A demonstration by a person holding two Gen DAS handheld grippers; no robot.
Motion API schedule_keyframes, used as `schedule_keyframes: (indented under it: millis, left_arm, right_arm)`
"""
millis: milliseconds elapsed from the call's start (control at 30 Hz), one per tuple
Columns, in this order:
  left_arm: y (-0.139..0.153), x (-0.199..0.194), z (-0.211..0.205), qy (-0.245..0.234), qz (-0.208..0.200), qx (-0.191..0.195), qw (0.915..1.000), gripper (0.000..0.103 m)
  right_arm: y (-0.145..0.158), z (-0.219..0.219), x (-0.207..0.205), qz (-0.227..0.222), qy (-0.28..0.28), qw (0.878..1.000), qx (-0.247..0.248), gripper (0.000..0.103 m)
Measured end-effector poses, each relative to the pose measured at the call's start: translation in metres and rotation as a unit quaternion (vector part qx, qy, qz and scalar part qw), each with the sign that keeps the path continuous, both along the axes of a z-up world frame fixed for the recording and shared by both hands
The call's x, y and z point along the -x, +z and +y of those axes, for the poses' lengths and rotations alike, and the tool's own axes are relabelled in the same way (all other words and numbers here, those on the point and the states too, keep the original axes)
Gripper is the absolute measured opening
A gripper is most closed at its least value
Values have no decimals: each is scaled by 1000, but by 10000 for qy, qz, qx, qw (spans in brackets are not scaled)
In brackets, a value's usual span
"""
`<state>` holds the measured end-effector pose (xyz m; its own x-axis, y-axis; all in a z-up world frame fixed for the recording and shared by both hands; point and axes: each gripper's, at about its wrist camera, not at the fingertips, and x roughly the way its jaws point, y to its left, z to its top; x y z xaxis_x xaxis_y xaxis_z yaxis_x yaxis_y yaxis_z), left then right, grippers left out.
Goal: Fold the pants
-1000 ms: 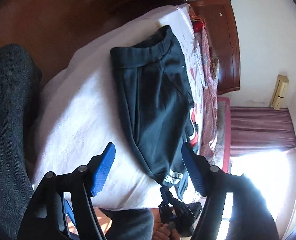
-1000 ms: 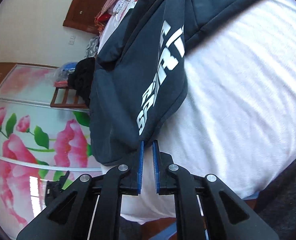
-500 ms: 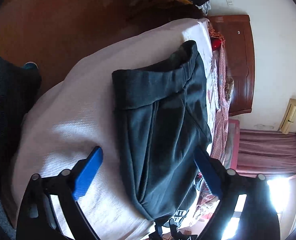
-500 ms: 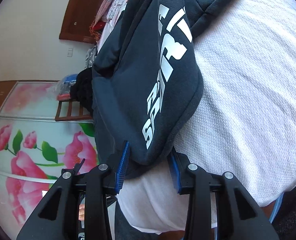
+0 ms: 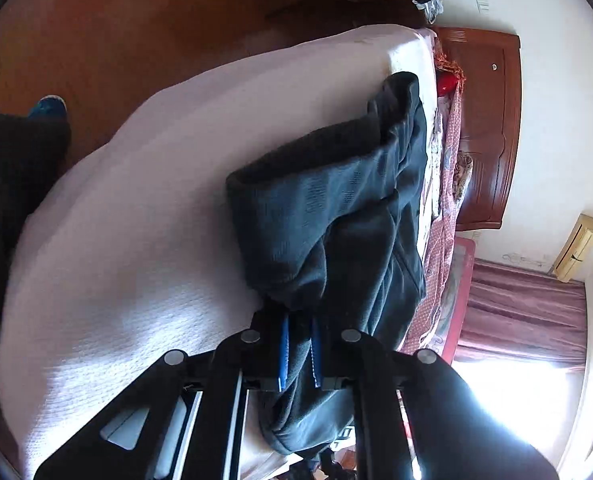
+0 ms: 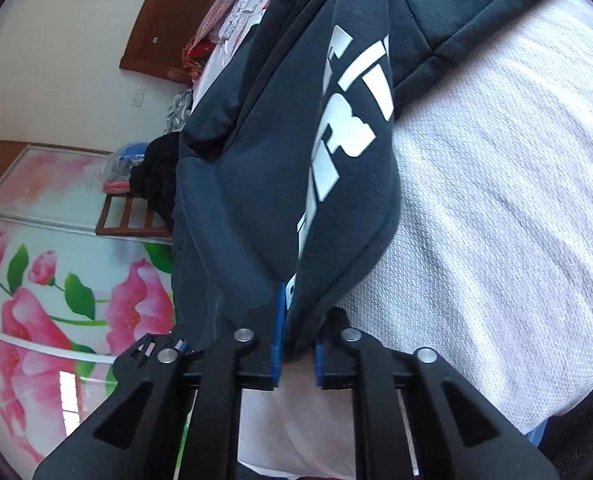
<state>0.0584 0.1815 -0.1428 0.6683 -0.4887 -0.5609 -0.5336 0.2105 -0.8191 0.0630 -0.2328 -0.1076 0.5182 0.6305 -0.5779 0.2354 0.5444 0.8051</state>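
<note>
Here the pants [image 5: 336,216] lie on the bed [image 5: 136,240], near its far edge, with bare white cover to their left. The left gripper [image 5: 298,348] is clamped on the waistband side; the right gripper [image 6: 296,354] is clamped on the lettered leg end.

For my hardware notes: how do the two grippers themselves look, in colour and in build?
Both the left gripper and the right gripper look alike: black angular linkage arms with triangular cut-outs, round silver pivot pins, and flat blue pads on the fingers. No markings or cables are visible.
</note>
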Motion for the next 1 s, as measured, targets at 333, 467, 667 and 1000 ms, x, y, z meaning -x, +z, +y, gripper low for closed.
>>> schedule_keyframes:
  millis: [333,467,667,1000]
  left_arm:
    - [64,68,17,4,-696,-304,9971,6]
    - [61,98,19,-153,-432,-380,9982,6]
    - [21,122,32,-4,709,-534,9961,28]
    - [135,114,-59,-1877,-864,-3209,9243,101]
  right_arm:
    - [40,1,13,-455,697,9963,206,5]
    - [36,4,23,-374,979,9938,368,5]
    - [6,10,26,-81,1338,9903,362,41]
    - [38,-181,71,-231,-1713,9832,578,52]
